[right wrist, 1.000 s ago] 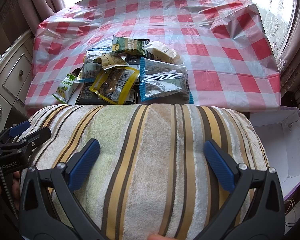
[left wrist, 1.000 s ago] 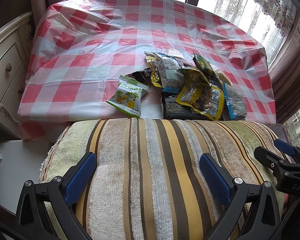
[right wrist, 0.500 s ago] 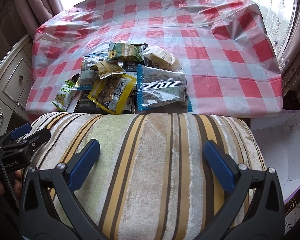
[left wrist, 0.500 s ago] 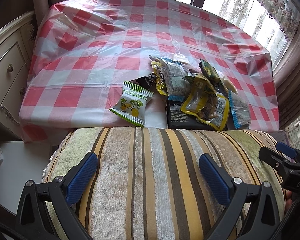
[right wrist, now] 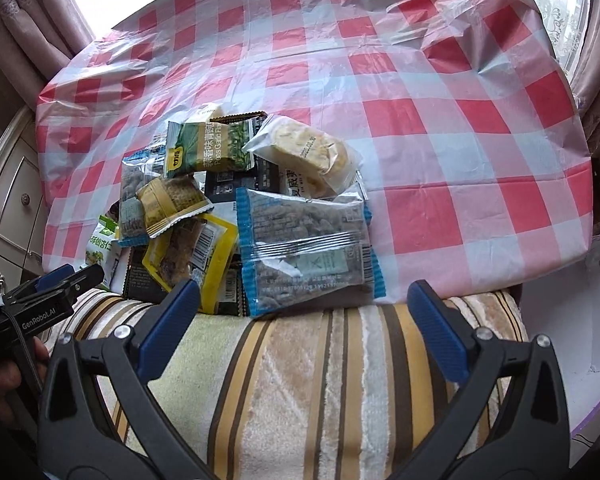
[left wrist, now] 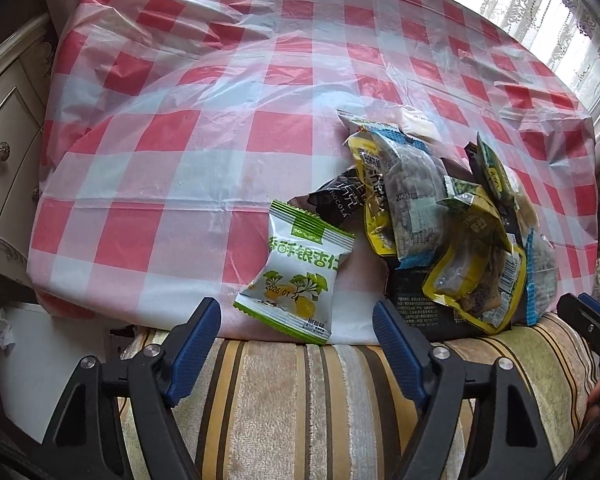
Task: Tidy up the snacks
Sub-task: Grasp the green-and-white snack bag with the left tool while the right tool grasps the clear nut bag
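2 open-fingered grippers near snacks

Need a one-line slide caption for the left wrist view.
Open left tool faces a green-and-white snack packet beside a snack pile on a red-checked tablecloth.

Snack packets lie heaped on the table's near edge, behind a cushion.

Snack packets heaped (overlapping) near table edge.
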Demonstrator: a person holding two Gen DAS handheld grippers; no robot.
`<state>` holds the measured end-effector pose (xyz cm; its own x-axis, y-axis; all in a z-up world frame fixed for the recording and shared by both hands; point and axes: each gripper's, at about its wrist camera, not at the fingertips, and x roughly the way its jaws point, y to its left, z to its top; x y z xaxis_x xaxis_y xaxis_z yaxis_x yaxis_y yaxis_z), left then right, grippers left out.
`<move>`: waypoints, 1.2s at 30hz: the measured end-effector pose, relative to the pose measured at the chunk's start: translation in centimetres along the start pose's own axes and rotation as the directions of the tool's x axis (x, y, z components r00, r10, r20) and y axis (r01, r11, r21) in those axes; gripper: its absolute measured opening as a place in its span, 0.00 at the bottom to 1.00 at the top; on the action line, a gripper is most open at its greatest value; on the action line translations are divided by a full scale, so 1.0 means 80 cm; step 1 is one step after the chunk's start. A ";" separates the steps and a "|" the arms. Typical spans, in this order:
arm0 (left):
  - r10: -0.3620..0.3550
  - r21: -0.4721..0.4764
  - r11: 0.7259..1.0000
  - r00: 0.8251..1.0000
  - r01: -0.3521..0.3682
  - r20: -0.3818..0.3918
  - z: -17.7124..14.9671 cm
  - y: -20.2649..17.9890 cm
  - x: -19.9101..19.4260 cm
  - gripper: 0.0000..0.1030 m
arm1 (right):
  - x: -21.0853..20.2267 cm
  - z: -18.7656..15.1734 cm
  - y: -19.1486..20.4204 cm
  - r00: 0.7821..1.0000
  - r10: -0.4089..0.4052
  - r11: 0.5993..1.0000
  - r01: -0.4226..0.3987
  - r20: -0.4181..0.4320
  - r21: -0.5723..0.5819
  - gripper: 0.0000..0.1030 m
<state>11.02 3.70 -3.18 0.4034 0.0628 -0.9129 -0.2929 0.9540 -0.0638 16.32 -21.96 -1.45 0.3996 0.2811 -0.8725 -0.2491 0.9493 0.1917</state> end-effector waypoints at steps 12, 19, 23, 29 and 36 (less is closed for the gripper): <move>0.020 0.029 0.999 0.998 -0.019 -0.060 0.017 0.000 0.035 0.52 | 0.051 0.027 0.001 0.994 0.006 0.999 -0.011 -0.110 -0.039 0.95; -0.011 0.014 1.000 0.999 0.011 -0.032 0.014 0.008 0.030 0.49 | 0.064 0.026 0.001 0.986 -0.005 0.998 -0.005 -0.164 -0.062 0.82; -0.002 0.023 1.000 1.000 0.001 0.002 0.012 0.006 0.016 0.48 | 0.063 0.024 -0.001 0.988 0.019 0.999 -0.026 -0.152 -0.046 0.69; 0.016 0.009 1.000 0.997 -0.017 0.078 0.010 0.005 -0.009 0.47 | 0.050 0.018 -0.014 0.989 0.073 0.997 -0.075 -0.125 -0.014 0.64; 0.036 0.021 0.999 0.987 -0.040 0.155 0.011 -0.007 -0.040 0.47 | 0.010 0.007 -0.045 0.991 0.120 0.992 -0.118 -0.057 0.032 0.63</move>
<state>10.65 3.26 0.10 0.5223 0.1423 -0.8408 -0.2906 0.9566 -0.0187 18.02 -25.11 -2.57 0.3160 0.3844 -0.8674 -0.2665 0.9134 0.3078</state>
